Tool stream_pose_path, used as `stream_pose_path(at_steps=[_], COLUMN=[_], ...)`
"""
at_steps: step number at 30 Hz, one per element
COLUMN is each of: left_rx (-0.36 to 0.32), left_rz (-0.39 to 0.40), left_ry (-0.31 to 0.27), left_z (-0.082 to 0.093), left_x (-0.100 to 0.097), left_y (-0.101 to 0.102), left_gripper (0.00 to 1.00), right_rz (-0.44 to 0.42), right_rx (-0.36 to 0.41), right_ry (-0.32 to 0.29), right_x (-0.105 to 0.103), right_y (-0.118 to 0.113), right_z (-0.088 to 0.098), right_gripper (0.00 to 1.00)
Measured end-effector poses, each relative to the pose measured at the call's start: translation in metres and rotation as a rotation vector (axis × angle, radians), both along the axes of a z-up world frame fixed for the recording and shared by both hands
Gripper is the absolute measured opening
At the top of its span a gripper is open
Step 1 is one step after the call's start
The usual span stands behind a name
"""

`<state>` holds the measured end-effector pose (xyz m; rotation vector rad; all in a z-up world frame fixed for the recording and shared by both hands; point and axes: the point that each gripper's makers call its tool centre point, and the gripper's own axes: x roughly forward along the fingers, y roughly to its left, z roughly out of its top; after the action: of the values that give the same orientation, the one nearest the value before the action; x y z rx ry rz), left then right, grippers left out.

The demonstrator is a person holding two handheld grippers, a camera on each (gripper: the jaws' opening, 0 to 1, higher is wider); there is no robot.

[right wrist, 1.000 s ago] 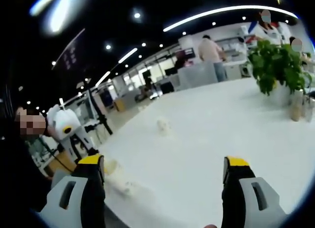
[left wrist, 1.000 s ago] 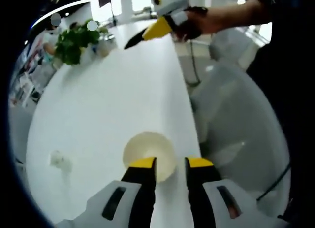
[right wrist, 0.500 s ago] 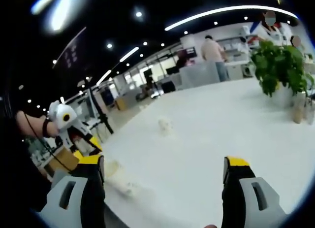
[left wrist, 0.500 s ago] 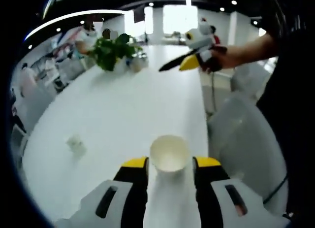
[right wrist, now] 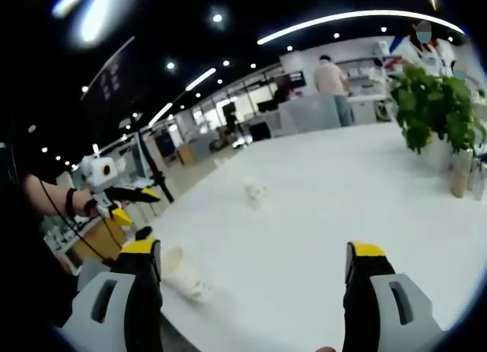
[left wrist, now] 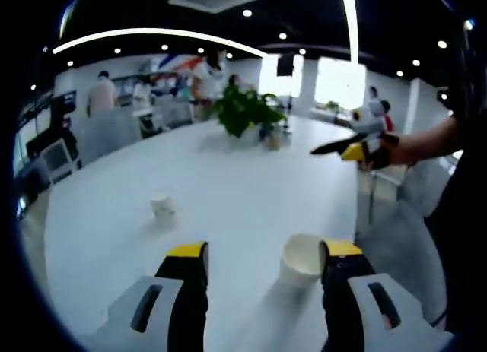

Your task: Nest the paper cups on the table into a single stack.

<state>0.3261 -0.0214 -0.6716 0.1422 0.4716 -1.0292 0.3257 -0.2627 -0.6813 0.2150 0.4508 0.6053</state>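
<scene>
A white paper cup (left wrist: 299, 258) stands on the white table (left wrist: 228, 185) near its edge, just inside the right jaw of my left gripper (left wrist: 264, 250). The jaws are wide open and grip nothing. A second cup (left wrist: 162, 209) stands farther out to the left. In the right gripper view the near cup (right wrist: 183, 274) sits by the table edge and the far cup (right wrist: 255, 192) is mid-table. My left gripper (right wrist: 141, 194) hangs above the near cup, apart from it. My right gripper (right wrist: 253, 248) is open and holds nothing; it also appears as the right gripper (left wrist: 335, 148), held over the table's right side.
A potted plant (left wrist: 247, 112) with small bottles beside it stands at the far end of the table; the same plant (right wrist: 434, 101) is at the right. People stand behind the table. The table edge (left wrist: 358, 215) runs close by the near cup.
My left gripper has lifted and tilted up from looking down into the near cup, and its jaws have spread wider. The right gripper has stayed still and open.
</scene>
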Motion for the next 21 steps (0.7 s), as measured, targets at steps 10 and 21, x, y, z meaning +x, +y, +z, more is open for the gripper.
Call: stream_pose_path(at_steps=[10, 21], left_rx=[-0.04, -0.019], left_rz=[0.099, 0.153], left_ry=[-0.066, -0.092], left_z=[0.008, 0.004], left_x=[0.008, 0.011], left_y=[0.02, 0.041], left_gripper=[0.86, 0.99], right_rz=[0.026, 0.057], right_rx=[-0.025, -0.046], right_ry=[0.005, -0.013], right_x=[0.0, 0.007], right_y=[0.006, 0.013], right_z=[-0.001, 0.01], right_gripper=[1.0, 1.0])
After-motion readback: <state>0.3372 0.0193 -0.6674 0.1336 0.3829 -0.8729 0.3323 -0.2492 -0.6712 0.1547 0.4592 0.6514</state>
